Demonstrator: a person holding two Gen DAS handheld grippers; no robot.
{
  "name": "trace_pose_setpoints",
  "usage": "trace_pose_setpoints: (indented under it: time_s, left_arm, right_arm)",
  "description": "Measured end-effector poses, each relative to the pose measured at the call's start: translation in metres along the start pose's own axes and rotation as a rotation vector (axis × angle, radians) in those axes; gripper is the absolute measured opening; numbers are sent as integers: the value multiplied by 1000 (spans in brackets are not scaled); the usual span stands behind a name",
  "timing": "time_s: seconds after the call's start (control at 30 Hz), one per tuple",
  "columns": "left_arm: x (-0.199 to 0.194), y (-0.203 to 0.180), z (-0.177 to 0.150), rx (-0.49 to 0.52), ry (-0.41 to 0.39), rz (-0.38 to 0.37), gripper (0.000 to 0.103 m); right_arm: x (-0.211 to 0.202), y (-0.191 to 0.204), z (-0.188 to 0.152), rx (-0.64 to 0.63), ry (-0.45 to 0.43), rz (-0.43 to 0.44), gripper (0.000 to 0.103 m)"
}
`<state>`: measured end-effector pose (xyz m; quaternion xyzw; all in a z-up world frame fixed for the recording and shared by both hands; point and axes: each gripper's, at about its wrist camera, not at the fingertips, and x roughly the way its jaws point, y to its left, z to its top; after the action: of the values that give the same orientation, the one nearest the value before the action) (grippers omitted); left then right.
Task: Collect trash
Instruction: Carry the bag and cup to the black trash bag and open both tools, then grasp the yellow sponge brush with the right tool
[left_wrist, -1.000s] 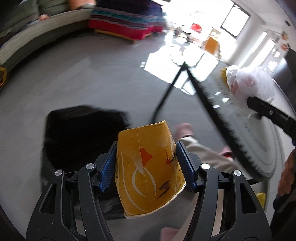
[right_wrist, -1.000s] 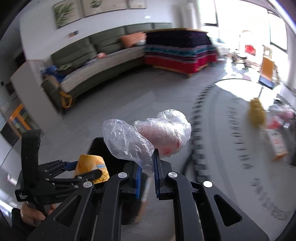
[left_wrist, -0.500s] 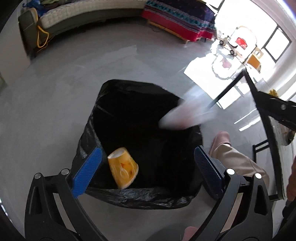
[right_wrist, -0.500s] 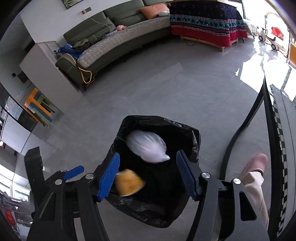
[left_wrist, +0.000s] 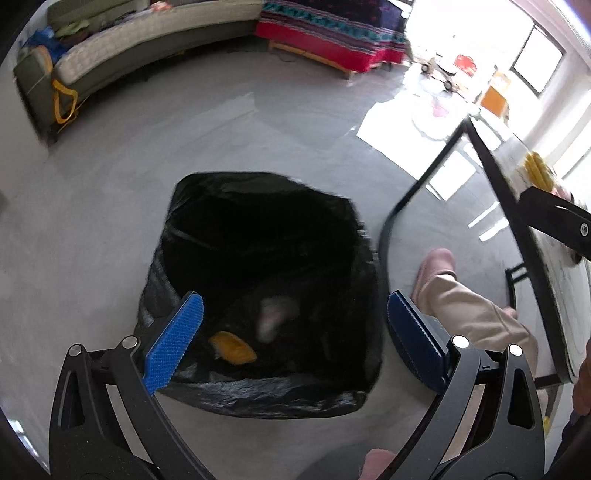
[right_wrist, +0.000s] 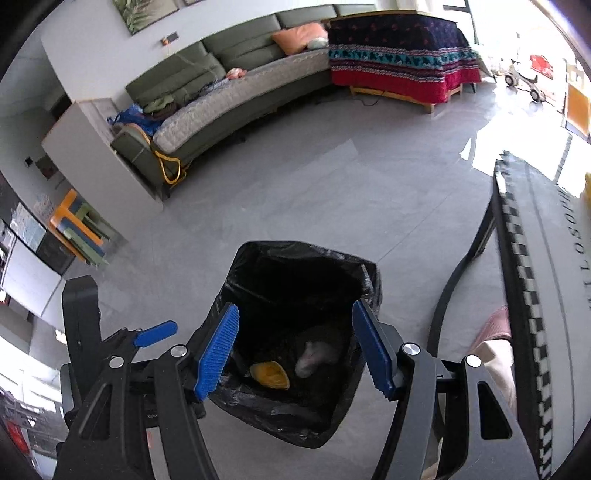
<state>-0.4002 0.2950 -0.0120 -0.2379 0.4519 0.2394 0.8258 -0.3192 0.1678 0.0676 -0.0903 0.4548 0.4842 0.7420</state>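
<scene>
A yellow cup (right_wrist: 269, 374) and crumpled plastic bag (right_wrist: 314, 356) are lying inside the black bin bag (right_wrist: 295, 258); the left gripper (left_wrist: 291, 343) and right gripper (right_wrist: 295, 350), jaws just spread, are hanging released and empty above.

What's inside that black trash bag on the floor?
Inside the black trash bag lie a yellow paper cup and a crumpled clear plastic bag. The rest of the bottom is too dark to tell.

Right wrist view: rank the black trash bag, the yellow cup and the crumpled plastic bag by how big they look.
1. black trash bag
2-3. yellow cup and crumpled plastic bag: they look alike, and the plastic is blurred, so no ranking.
</scene>
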Motion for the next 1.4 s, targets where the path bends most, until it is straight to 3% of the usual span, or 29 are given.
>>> trace_pose_setpoints:
  time_s: [0.37,0.7,1.03,1.4]
  left_arm:
    - [5,-121,41,199,-16,-101,97]
    - [34,-238,71,372,23,-188,97]
    - [63,-319,93,460,50,-236,97]
    - [87,-355,112,435,78,-178,97]
  right_arm:
    - [-63,-101,2,118,-101,-107,65]
    - [-109,-202,12,223,-153,-268,65]
    - [-96,-297,49,276,-86,-373,65]
    - [-51,-355,105,227,55,-462,64]
